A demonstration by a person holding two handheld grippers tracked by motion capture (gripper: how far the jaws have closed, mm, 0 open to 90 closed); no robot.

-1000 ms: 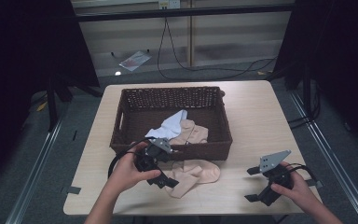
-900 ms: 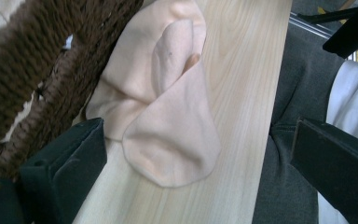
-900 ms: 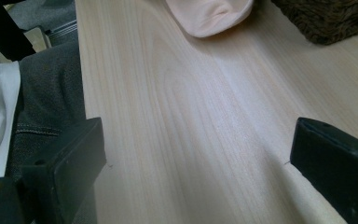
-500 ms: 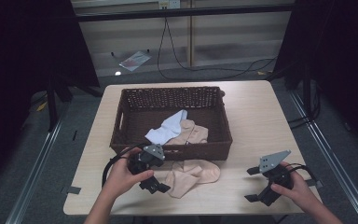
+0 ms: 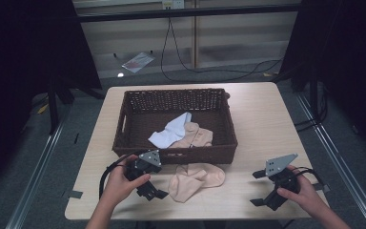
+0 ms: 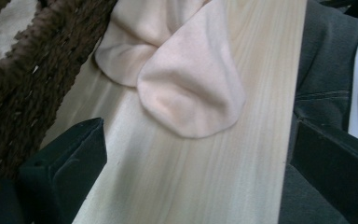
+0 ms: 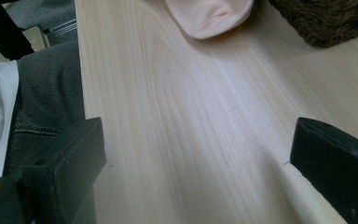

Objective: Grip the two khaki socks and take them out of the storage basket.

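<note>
Two wide-open tools (image 5: 153,190) (image 5: 262,188), one beige sock (image 5: 195,179) on table, two in basket (image 5: 124,125).

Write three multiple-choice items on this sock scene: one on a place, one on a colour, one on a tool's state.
1. Where does the beige sock outside the basket lie?
A. on the table in front of the basket
B. on the floor
C. behind the basket

2. What colour is the pale sock inside the basket, beside another beige one?
A. red
B. white
C. black

3. How is the left tool?
A. shut on the sock
B. open, holding nothing
C. inside the basket

Answers: 1 A, it rests on wood at the basket's front wall; 2 B, the high view shows it; 3 B, its jaws stand apart over bare table.
</note>
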